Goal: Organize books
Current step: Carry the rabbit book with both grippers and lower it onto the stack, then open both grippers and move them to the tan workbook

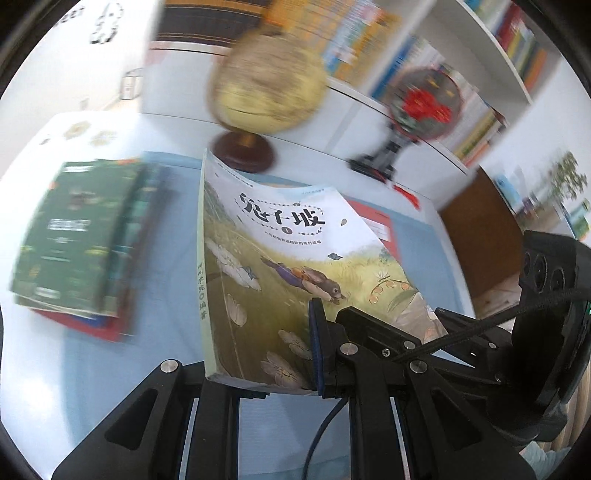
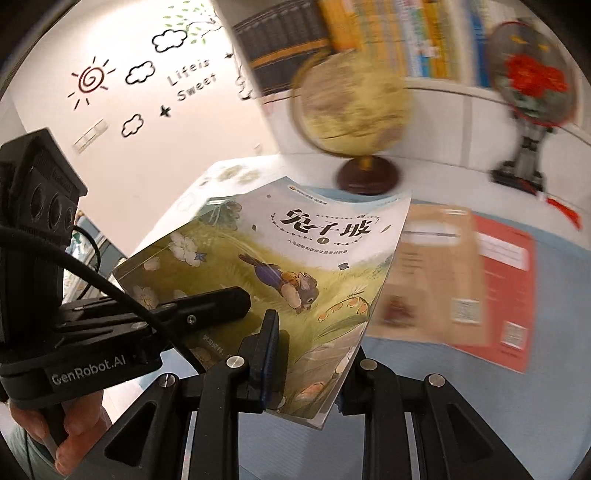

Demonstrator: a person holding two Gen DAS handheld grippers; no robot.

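Observation:
A picture book [image 1: 280,258] with a running rabbit on its cover is held up off the table, tilted, with both grippers on it. My left gripper [image 1: 266,354] is shut on its lower edge, one blue pad on the cover and the other finger hidden beneath. My right gripper [image 1: 399,325] clamps the book's lower right corner. In the right wrist view the same book [image 2: 295,266] sits in my right gripper [image 2: 314,369], and the left gripper [image 2: 221,302] pinches its left side. A stack of books with a green one on top [image 1: 74,240] lies at the left.
A tan book [image 2: 432,273] and a red book [image 2: 506,288] lie flat on the blue mat [image 2: 554,362]. A yellow globe [image 2: 351,103] and a round red-flower ornament on a stand [image 2: 532,81] stand at the back, before full bookshelves [image 2: 406,33]. A hand [image 2: 70,424] grips the left handle.

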